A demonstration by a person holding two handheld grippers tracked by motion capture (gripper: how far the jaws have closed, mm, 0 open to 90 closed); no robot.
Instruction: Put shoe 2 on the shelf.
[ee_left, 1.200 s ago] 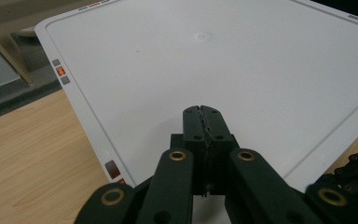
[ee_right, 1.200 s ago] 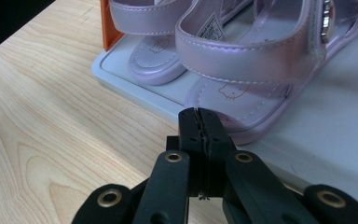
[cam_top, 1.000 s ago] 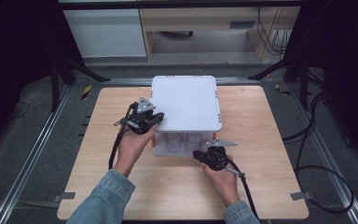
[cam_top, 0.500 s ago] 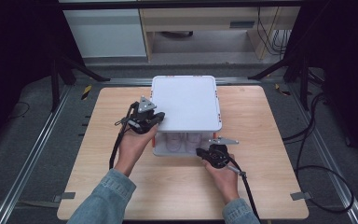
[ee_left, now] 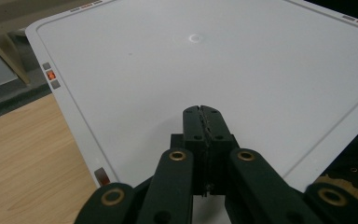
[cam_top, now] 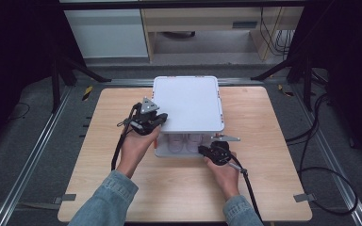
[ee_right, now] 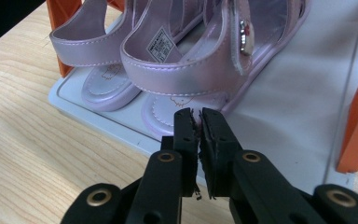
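While a person sits at a light wooden table [cam_top: 99,188], each hand holds one black two-jaw gripper, so there are two grippers at work. One small white shoe rack [cam_top: 188,103] stands at the middle of the table, with a flat white top panel and orange side posts.

On the rack's lower shelf [ee_right: 284,93] sits one pair of lilac sandals [ee_right: 182,56], two in all, side by side with their heels toward the open front. Each has a wide strap, and a printed label shows inside the strap of the nearer one. From the high view they appear as two pale pink shapes [cam_top: 185,141] under the top panel.

From the left gripper view, the left gripper [ee_left: 203,116] has its jaws pressed tightly together, with nothing between them, and lies over the white top panel [ee_left: 214,56] near its left front corner. In the high view this gripper [cam_top: 159,118] rests at the panel's left edge.

At the rack's front, the right gripper [ee_right: 198,119] has its jaws nearly together, a thin gap between them and nothing held. Its tips point at the heel of the nearer sandal, just at the lower shelf's front edge. In the high view it [cam_top: 206,150] sits low before the rack's right front.
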